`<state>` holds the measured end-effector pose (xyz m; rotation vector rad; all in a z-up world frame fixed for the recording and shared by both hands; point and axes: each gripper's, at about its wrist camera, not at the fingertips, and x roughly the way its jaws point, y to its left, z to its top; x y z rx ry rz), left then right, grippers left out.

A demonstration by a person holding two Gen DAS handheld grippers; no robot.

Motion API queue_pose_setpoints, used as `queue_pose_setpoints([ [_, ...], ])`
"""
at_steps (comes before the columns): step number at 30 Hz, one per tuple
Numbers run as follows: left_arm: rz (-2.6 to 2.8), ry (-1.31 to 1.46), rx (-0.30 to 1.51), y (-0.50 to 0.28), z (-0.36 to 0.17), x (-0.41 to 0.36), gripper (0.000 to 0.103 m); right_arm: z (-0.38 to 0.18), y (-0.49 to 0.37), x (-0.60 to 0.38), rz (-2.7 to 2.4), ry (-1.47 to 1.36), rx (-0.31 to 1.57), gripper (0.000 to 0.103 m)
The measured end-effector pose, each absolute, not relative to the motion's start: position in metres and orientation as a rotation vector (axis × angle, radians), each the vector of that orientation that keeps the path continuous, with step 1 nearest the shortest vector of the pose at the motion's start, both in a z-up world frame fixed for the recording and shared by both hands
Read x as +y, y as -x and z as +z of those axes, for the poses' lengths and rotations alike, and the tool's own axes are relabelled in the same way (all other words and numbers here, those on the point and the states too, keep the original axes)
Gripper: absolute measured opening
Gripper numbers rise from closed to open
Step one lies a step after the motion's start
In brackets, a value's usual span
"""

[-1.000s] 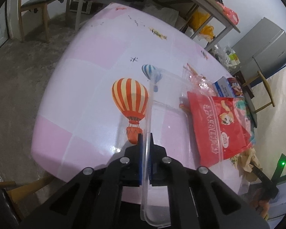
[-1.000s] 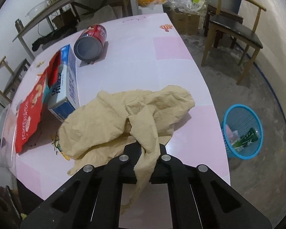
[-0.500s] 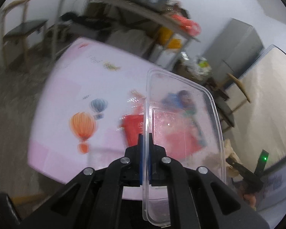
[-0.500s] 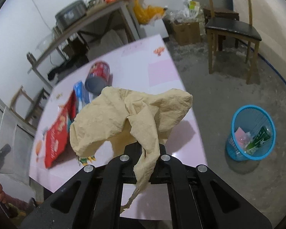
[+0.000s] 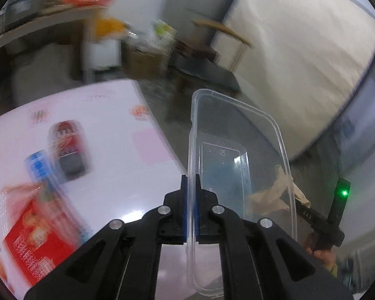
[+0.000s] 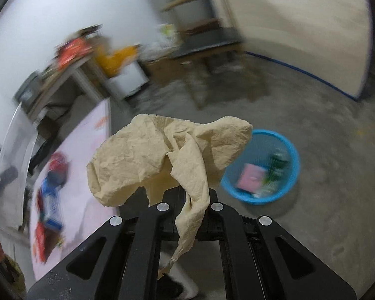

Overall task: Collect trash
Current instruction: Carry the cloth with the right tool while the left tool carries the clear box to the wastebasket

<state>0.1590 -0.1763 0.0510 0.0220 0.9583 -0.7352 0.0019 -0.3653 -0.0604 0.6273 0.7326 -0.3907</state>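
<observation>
Left gripper (image 5: 193, 187) pinches the tub (image 5: 240, 175); right gripper (image 6: 193, 195) pinches the paper (image 6: 157, 152), mid-frame above the floor. The bin (image 6: 262, 167) at right holds some trash; can (image 5: 68, 145), carton (image 5: 38, 166) and bag (image 5: 37, 237) remain lower left.

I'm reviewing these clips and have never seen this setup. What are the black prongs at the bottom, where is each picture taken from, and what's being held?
No robot here: a person holds a two-finger gripper in each hand, with a fisheye camera looking along its fingers. The black prongs are those fingers.

In the left wrist view, the left gripper is shut on the rim of a clear plastic food container. In the right wrist view, the right gripper is shut on a crumpled beige paper towel, near a blue mesh waste basket on the floor.

On the pink table lie a red can, a blue carton and a red snack bag, all blurred.
</observation>
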Motion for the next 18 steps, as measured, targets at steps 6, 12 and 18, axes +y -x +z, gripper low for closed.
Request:
queue_pose_setpoints([
  [6, -0.791, -0.309, 1.079, -0.177, -0.021, -0.340, 0.003, -0.119, 0.006, -0.423, -0.559, -0.728, 0.807, 0.003],
  [12, -0.747, -0.446, 1.186, -0.197, -0.103, -0.435, 0.004, -0.178, -0.024, -0.468, -0.627, -0.784, 0.912, 0.003],
  [18, -0.749, -0.461, 1.292, -0.228, -0.164, -0.496, 0.010, -0.211, -0.051, -0.507, -0.712, -0.776, 0.960, 0.004],
])
